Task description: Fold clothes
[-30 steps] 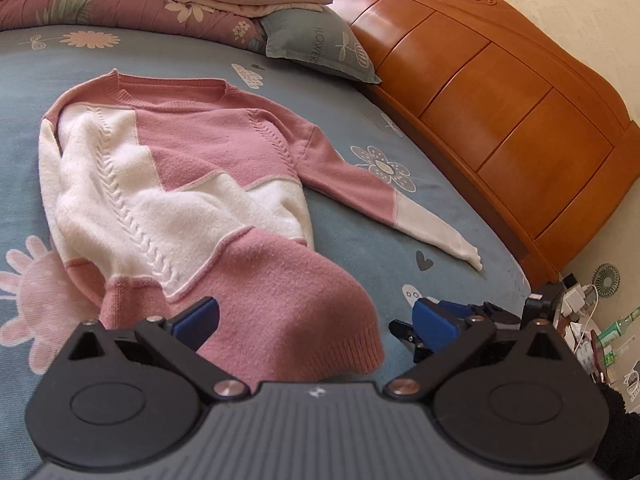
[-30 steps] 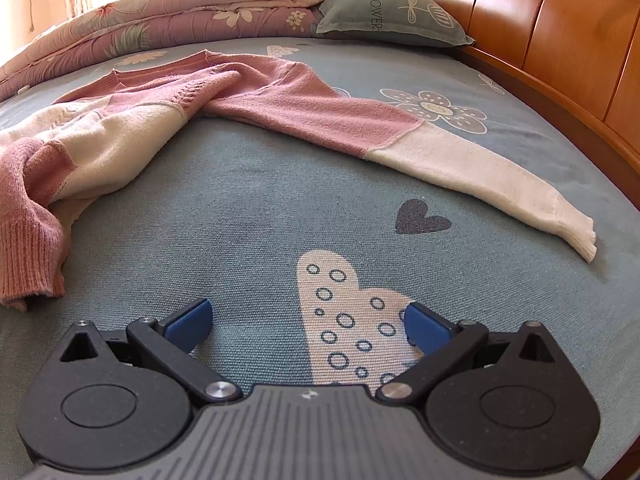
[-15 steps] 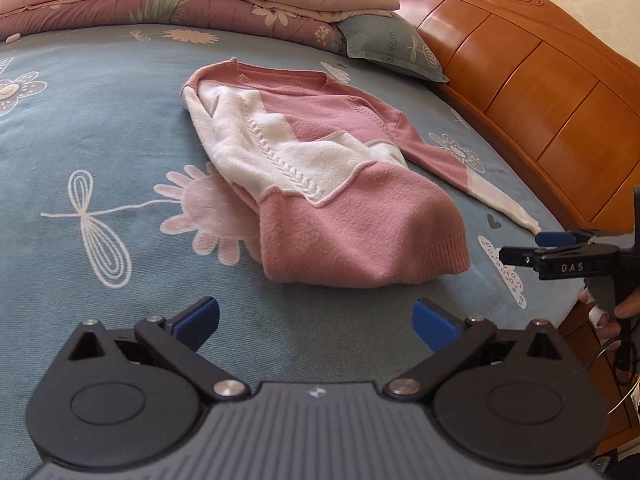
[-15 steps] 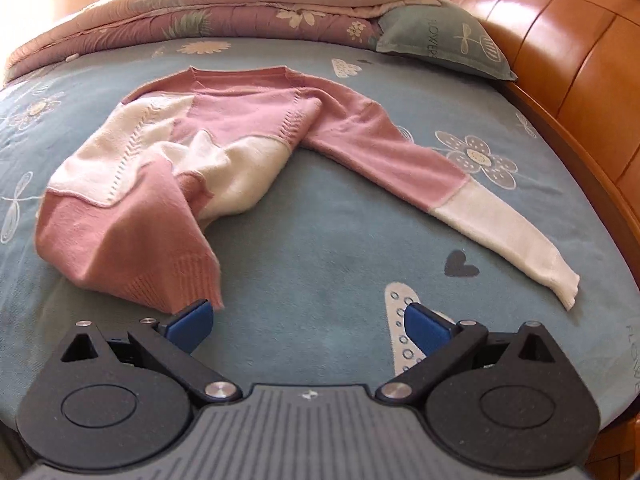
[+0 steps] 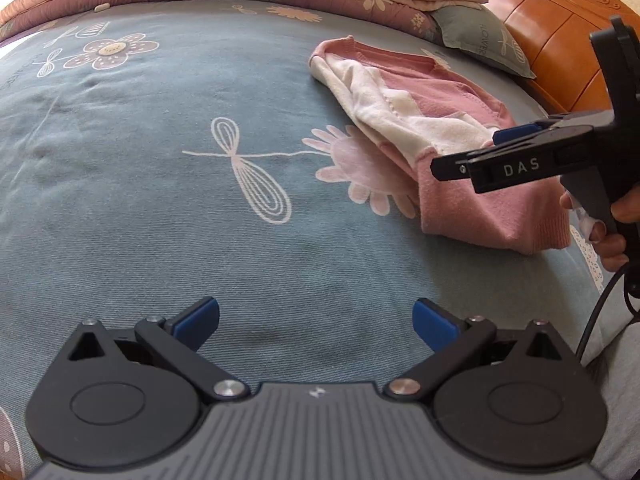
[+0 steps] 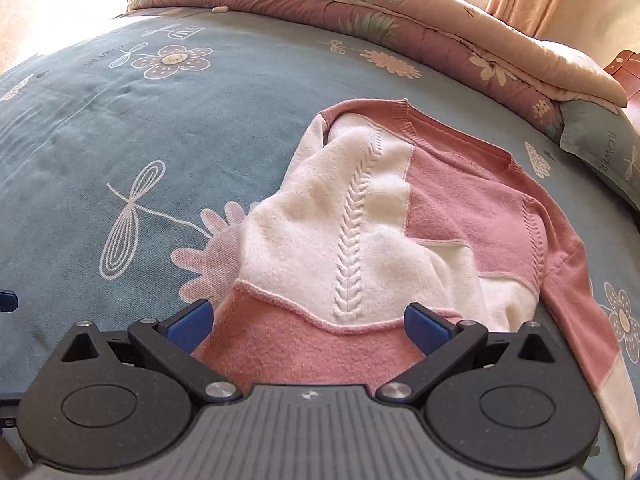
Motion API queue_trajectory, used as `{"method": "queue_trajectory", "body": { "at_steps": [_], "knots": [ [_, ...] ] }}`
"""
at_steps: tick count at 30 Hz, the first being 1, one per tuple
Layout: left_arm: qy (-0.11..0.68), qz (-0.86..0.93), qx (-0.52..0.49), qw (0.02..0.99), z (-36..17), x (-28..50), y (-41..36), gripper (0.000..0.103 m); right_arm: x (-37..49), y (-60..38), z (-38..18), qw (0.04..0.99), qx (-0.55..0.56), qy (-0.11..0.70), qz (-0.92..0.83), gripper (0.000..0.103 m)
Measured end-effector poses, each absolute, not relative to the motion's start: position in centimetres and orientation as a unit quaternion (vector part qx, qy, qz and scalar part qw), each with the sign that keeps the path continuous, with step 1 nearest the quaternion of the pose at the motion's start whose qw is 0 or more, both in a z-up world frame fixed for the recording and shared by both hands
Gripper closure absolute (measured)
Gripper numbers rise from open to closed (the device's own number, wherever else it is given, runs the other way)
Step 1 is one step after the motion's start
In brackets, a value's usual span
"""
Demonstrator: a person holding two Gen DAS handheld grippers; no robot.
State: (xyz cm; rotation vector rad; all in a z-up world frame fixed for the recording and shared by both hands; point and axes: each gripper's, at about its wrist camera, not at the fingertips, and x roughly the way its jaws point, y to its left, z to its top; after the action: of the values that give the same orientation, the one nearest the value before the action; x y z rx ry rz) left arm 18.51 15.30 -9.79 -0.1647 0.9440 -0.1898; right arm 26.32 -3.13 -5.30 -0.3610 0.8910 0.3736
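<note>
Pink-white sweater (image 6: 400, 232) — half-folded, rumpled.

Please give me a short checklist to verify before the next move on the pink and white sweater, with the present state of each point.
1. Left tongs open, holding nothing: ok.
2. Right tongs open: ok.
3. Right tongs over the pink and white knitted sweater, near its pink bottom part: ok.
4. Sweater lying flat: not ok, the body is bunched and partly folded over.
5. One long sleeve spread out on the blue flowered bedsheet: ok.
6. Other sleeve: cannot tell, hidden.
</note>
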Motion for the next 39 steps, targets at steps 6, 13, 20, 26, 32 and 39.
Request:
{"method": "queue_trajectory", "body": {
  "at_steps": [6,13,20,26,32,39],
  "knots": [
    [0.464,-0.073,-0.093,0.878,-10.8,20.3,16.5,0.001,27.2,-5.6,-7.9,0.872,-0.218,0.407,0.165,0.000],
    [0.457,-0.114,-0.074,0.879,-9.9,23.7,12.4,0.001,28.7,-11.7,-6.9,0.885,-0.190,0.389,0.171,0.000],
    [0.444,-0.175,-0.100,0.873,-10.8,27.8,7.2,0.001,30.6,-15.6,-7.7,0.881,-0.117,0.414,0.196,0.000],
    [0.440,-0.190,-0.138,0.867,-11.0,31.1,5.6,0.001,30.9,-16.2,-8.2,0.877,-0.098,0.423,0.207,0.000],
    [0.462,-0.157,-0.121,0.864,-10.3,34.7,4.8,0.001,30.8,-16.0,-8.5,0.877,-0.094,0.423,0.208,0.000],
    [0.497,-0.048,-0.002,0.866,-12.1,37.0,2.9,0.001,30.8,-16.0,-8.3,0.877,-0.094,0.424,0.206,0.000]
  ]
}}
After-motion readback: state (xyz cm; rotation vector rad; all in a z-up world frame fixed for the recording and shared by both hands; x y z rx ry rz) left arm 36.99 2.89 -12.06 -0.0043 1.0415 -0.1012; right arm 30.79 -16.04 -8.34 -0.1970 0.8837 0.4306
